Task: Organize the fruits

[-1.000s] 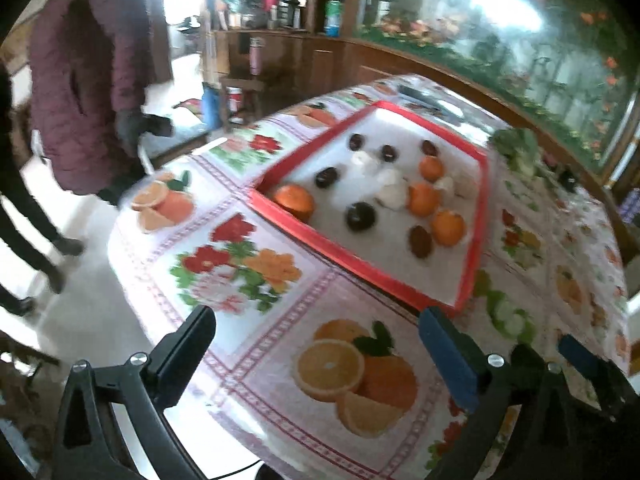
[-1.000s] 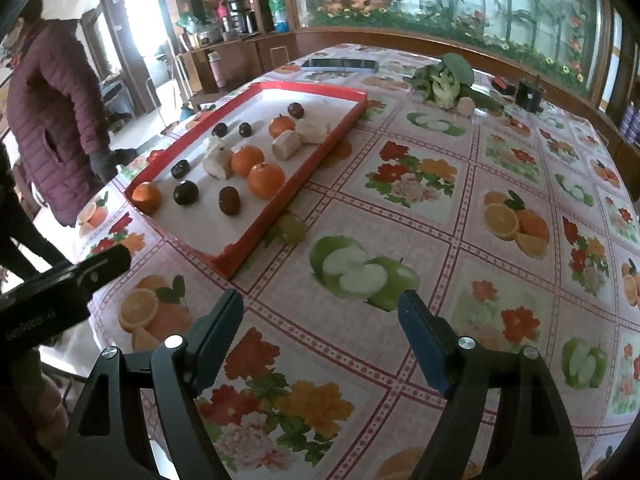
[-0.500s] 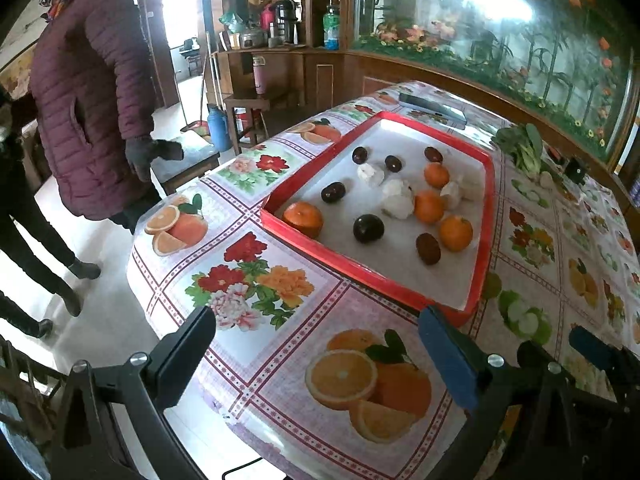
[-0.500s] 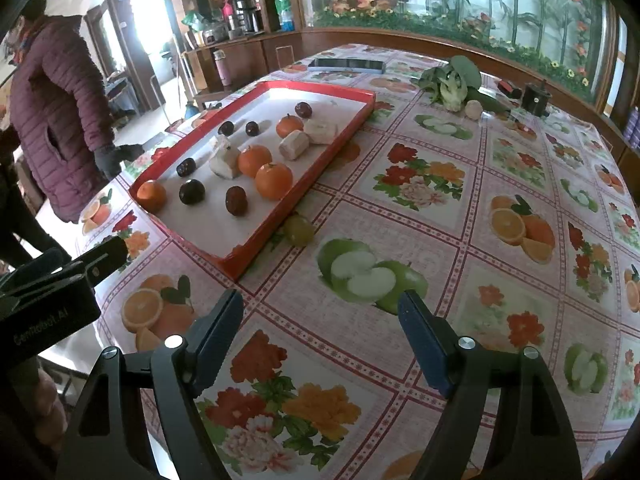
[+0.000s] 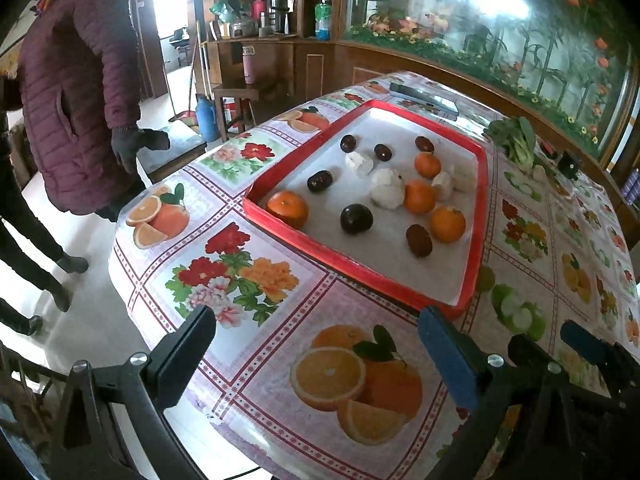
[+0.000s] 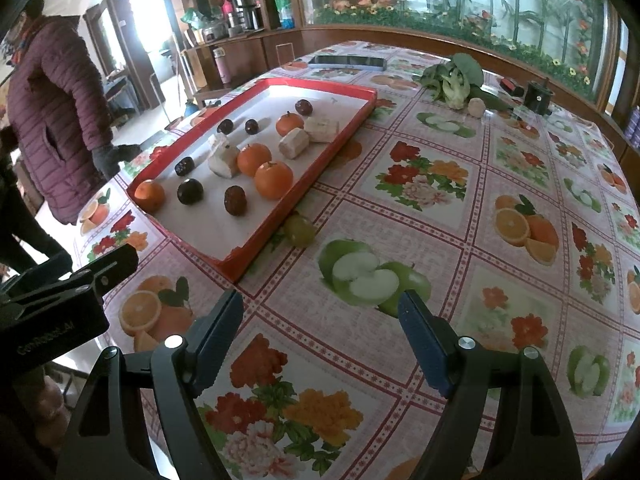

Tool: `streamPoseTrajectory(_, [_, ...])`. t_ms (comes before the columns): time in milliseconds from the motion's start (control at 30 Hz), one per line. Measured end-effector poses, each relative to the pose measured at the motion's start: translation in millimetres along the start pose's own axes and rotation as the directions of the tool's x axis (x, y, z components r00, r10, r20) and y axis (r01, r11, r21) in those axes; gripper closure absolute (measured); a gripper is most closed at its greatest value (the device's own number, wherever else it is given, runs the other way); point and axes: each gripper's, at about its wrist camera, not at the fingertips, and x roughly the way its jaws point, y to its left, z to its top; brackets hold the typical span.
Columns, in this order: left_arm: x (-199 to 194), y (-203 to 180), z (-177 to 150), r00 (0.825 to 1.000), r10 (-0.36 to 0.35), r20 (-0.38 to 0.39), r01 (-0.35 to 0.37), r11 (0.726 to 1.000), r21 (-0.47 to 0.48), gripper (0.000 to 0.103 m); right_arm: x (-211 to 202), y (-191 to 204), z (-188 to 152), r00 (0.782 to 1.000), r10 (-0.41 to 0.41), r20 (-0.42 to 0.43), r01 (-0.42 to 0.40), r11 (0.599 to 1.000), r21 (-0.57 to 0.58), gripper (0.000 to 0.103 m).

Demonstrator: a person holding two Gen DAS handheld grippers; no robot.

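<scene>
A glossy plastic tablecloth (image 6: 420,216) printed with squares of halved oranges, cut green apples and red, orange and white flowers covers the whole table, its near left corner curving down toward a pale tiled floor (image 5: 68,280). On it lies a shallow red-rimmed rectangular tray with a white base (image 6: 280,212), holding 4 orange mandarins (image 6: 273,179), several dark reddish-brown round fruits (image 6: 190,191) and a few white chunky pieces (image 6: 222,160), all lying apart across the tray base. A small green fruit (image 6: 299,230) sits on the cloth just beside the tray's right rim. Farther back a leafy green vegetable (image 6: 454,76) and a flat dark phone-like slab (image 6: 347,62) rest on the cloth. A long planted glass tank with orange flowers (image 5: 520,40) on wooden panelling runs behind the table, and a wooden counter crowded with flasks and bottles (image 5: 272,12) stands by a bright doorway. A person in a quilted maroon jacket and dark gloves (image 5: 76,92) stands at the table's left side. The left gripper (image 5: 316,344) and the right gripper (image 6: 320,320) hover over the near cloth, each with jaws spread wide and nothing between them.
</scene>
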Motion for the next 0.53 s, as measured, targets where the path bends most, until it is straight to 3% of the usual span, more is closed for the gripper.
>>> streamPoseTrajectory(533, [-2.3,-24.7,4.7,0.998,-0.068,-0.016,0.069,0.994,0.080,0.000,4.5,-4.7,2.1,1.000,-0.003,-0.002,0.003,1.000,0.014,0.024])
